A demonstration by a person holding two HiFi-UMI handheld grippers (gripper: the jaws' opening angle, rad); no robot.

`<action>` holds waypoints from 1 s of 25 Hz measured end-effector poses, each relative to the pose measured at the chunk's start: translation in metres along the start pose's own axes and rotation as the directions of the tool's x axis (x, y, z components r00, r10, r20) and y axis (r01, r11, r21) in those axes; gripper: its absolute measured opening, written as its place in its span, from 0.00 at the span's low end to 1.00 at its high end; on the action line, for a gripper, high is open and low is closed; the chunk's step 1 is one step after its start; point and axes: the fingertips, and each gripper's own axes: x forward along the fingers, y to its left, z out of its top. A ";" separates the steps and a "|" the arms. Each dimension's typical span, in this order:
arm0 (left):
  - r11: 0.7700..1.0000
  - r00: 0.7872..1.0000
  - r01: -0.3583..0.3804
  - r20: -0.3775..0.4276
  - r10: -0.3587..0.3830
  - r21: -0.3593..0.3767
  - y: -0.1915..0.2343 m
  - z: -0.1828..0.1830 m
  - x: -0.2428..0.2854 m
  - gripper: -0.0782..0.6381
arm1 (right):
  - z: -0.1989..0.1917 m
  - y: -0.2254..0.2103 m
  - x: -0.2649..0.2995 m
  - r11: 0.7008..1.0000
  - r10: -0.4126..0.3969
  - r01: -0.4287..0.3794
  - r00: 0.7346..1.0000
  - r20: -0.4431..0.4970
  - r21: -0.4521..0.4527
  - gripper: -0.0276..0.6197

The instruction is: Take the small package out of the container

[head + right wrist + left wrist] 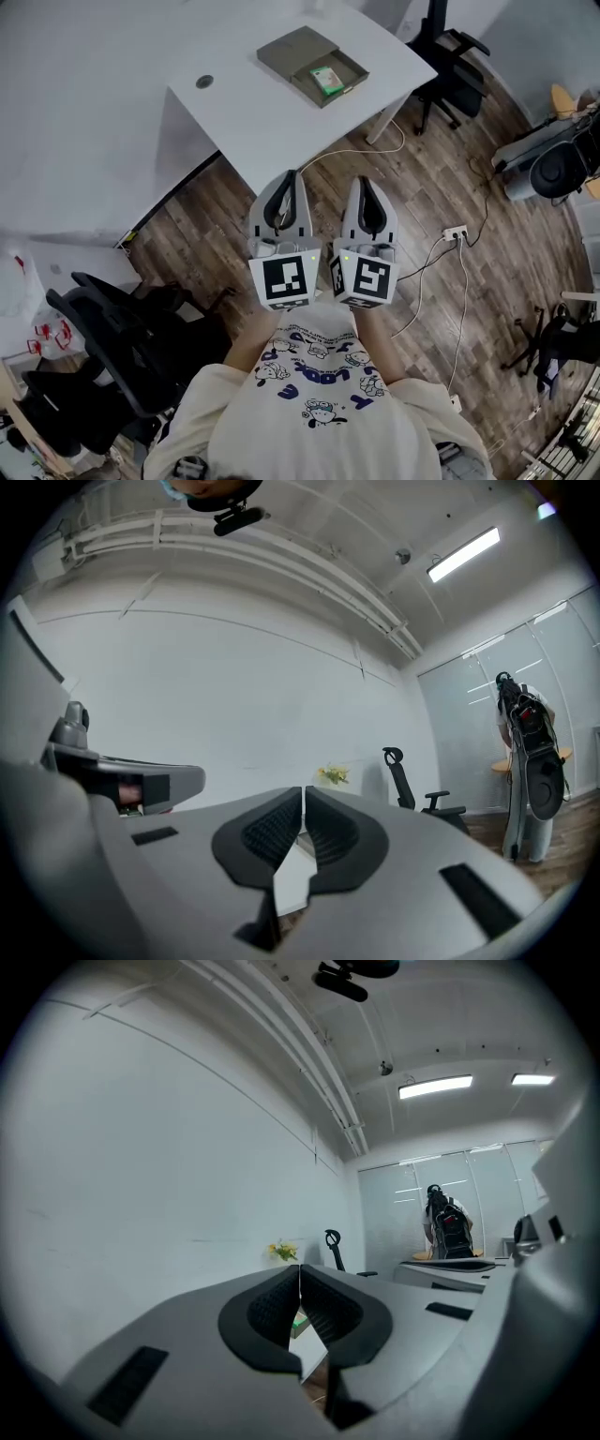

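An olive-brown container [349,66] lies open on the white table [234,112], its lid [295,49] flat beside it. Inside it rests the small green package [326,79]. Both grippers hang close to my chest above the wood floor, well short of the table's near corner. My left gripper [289,176] is shut with nothing between its pads, and so is my right gripper [365,183]. In the left gripper view the left gripper [299,1274] has its dark pads closed together. The right gripper [303,792] looks the same in the right gripper view.
A black office chair [112,337] stands at my lower left and another [450,66] past the table's right end. A power strip [455,232] with trailing cables lies on the floor to the right. A person with a backpack [448,1227] stands far off.
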 end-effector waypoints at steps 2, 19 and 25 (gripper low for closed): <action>1.000 1.000 0.004 -0.001 -0.004 -0.002 0.002 0.000 0.007 0.13 | -0.002 -0.001 0.008 1.000 -0.003 0.003 1.000 -0.005 0.001 0.09; 0.999 0.999 0.037 -0.029 -0.037 -0.010 0.026 -0.014 0.053 0.13 | -0.017 0.006 0.055 0.999 -0.046 0.047 0.998 -0.035 0.010 0.09; 0.999 0.999 0.027 -0.044 -0.028 -0.020 0.032 -0.019 0.065 0.13 | -0.021 0.004 0.068 0.998 -0.054 0.055 0.997 -0.050 0.019 0.09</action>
